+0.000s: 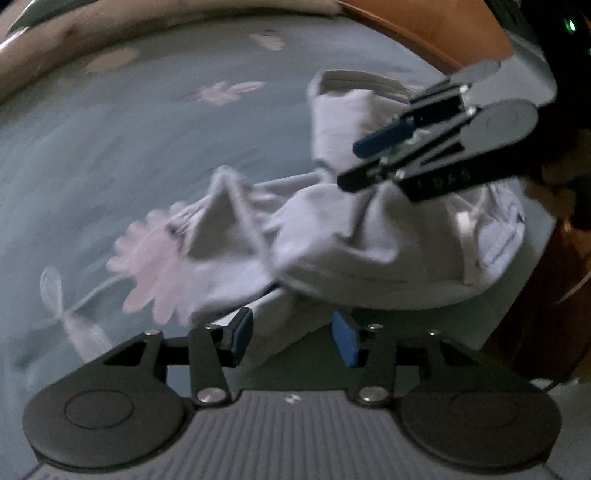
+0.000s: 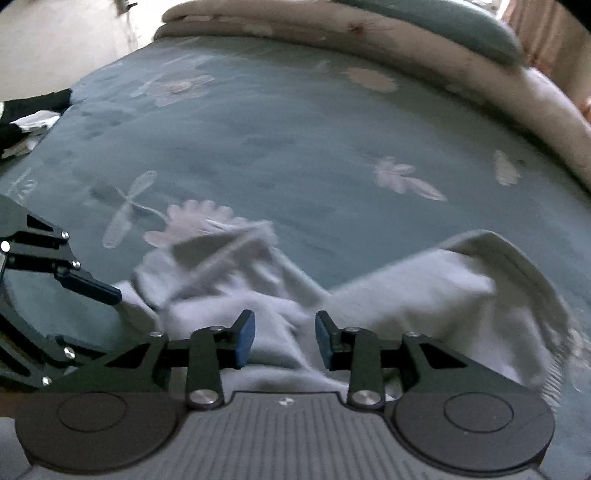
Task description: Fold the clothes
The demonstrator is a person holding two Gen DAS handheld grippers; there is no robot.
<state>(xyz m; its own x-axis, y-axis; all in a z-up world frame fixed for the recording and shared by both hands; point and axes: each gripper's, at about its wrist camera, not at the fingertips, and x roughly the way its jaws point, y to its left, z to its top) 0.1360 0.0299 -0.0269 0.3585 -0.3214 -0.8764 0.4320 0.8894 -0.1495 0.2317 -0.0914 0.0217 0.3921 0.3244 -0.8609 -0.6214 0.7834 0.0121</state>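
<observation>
A crumpled pale grey garment (image 1: 369,251) (image 2: 424,295) lies in loose folds on a blue-green flowered bedsheet (image 1: 129,155) (image 2: 277,147). My left gripper (image 1: 293,338) hovers over the garment's near edge. Its blue pads stand apart and press on nothing. My right gripper (image 2: 285,339) is also open above the middle of the heap, with cloth showing behind the gap but not pinched. In the left wrist view the right gripper (image 1: 360,162) hangs over the garment's far right part. One finger (image 2: 92,288) of the left gripper shows at the left in the right wrist view.
A rolled beige quilt (image 2: 406,37) (image 1: 110,26) runs along the bed's far side, with a teal pillow (image 2: 461,26) behind it. Dark and white clothes (image 2: 26,122) lie off the bed's left edge. Brown wood (image 1: 424,22) borders the right side.
</observation>
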